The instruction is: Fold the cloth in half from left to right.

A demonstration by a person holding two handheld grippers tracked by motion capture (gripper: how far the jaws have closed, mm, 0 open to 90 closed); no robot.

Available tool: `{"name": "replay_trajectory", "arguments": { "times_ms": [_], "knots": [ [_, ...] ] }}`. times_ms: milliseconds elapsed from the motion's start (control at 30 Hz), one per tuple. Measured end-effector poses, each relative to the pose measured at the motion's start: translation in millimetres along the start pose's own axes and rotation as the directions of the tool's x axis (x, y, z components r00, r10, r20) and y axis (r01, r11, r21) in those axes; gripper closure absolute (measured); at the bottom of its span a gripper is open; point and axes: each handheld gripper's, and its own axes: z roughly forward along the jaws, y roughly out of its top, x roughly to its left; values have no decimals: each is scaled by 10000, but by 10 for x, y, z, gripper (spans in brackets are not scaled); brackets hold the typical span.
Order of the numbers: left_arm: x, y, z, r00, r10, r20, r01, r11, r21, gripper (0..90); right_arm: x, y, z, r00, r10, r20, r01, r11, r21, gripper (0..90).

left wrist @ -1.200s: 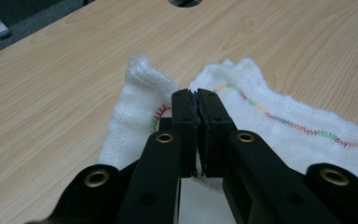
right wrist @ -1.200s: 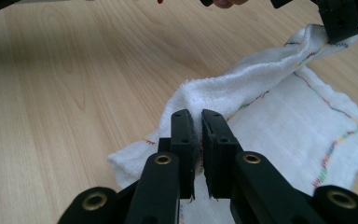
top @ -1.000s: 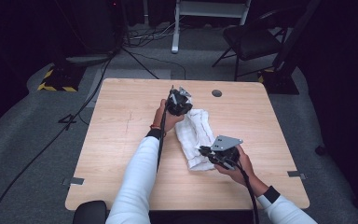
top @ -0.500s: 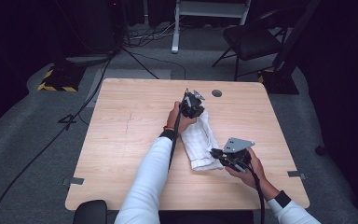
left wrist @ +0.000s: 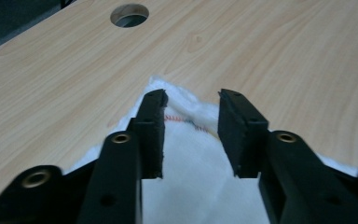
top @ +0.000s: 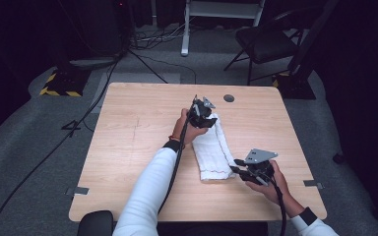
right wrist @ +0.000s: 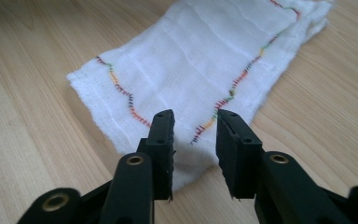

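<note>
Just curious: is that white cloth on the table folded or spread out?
Folded. The white cloth lies as a narrow strip, and layered edges show at its near end on the table.

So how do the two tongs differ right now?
The left tongs sit at the far end of the cloth; the right tongs sit at its near end. The left ones point away from the person; the right ones point left across the table. Both are open, gripping nothing.

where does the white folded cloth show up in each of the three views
High view: white cloth at table centre, between the left tool and right tool.
Left gripper view: its far end, between open jaws.
Right gripper view: its near end, ahead of open jaws.
Shared landmark: the multicoloured stitching.
</note>
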Motion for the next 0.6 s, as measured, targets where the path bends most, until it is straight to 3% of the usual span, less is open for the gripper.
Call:
{"name": "replay_trajectory", "arguments": {
  "times_ms": [133, 167, 367, 500, 600],
  "knots": [
    [-124, -146, -256, 9991, 416, 80, -416, 9991, -17, 509, -91, -50, -71, 9993, 375, 92, -374, 9992, -158, 602],
    [-174, -201, -325, 9980, 620, 144, -620, 9981, 14, 496, -113, -54, -79, 9992, 378, 157, -375, 9991, -200, 595],
    [-410, -454, -546, 9934, 951, 637, -956, 9954, 42, 428, -178, -43, -42, 9990, 218, 382, -212, 9996, -168, 567],
    [-594, -648, -577, 9847, 1317, 1139, -1379, 9892, 487, 416, -224, -70, 43, 9992, 111, 373, -114, 9999, 95, 557],
    [-726, -785, -573, 9744, 1623, 1555, -1779, 9797, 923, 421, -277, -101, 139, 9995, -27, 315, 13, 9990, 454, 549]
  ]
}}
